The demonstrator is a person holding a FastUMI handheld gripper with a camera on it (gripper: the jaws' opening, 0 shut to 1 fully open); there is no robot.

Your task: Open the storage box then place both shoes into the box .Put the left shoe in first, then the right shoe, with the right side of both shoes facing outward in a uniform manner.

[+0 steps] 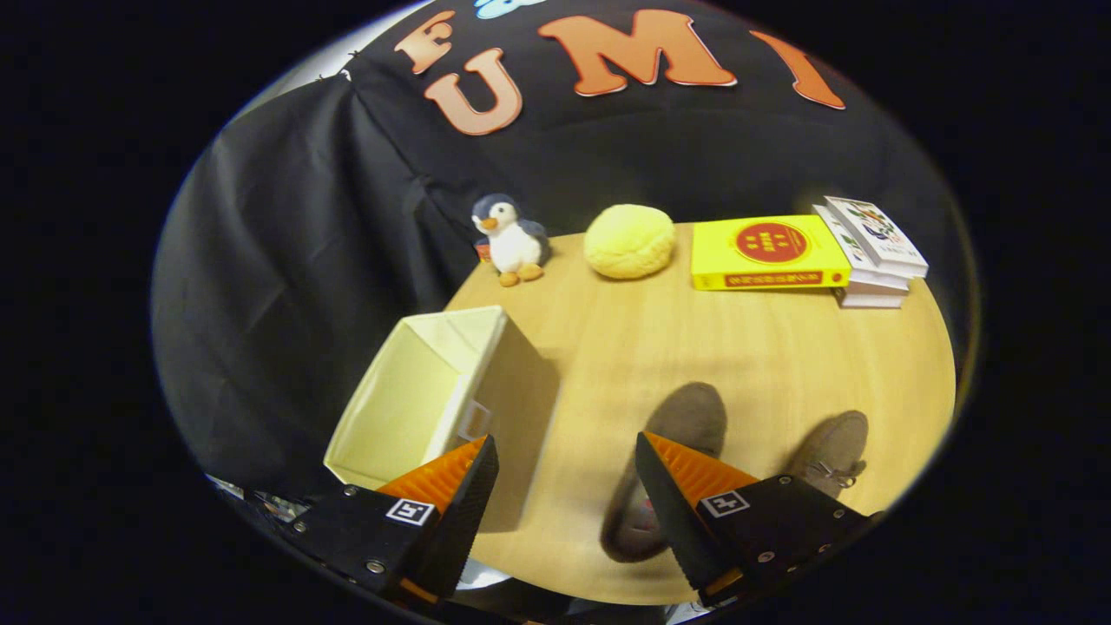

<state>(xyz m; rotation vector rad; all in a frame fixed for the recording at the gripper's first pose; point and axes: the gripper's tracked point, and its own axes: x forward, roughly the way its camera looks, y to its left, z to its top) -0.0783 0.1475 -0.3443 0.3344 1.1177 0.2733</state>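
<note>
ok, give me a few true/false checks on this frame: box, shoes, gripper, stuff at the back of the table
1. The storage box is open and holds nothing. True.
2. The gripper is shut on a shoe. False: its fingers are apart, holding nothing.
3. Both shoes lie on the table, outside the box. True.
4. The penguin toy sits inside the box. False: it stands at the table's far edge, beside the yellow plush ball.
5. The yellow book lies next to a stack of books. True.

A staged recording booth, not a lived-in room: black cloth wall (286, 286) drapes behind a wooden desk (694, 365) with a plush penguin (512, 241) and stacked books (868, 252).
</note>
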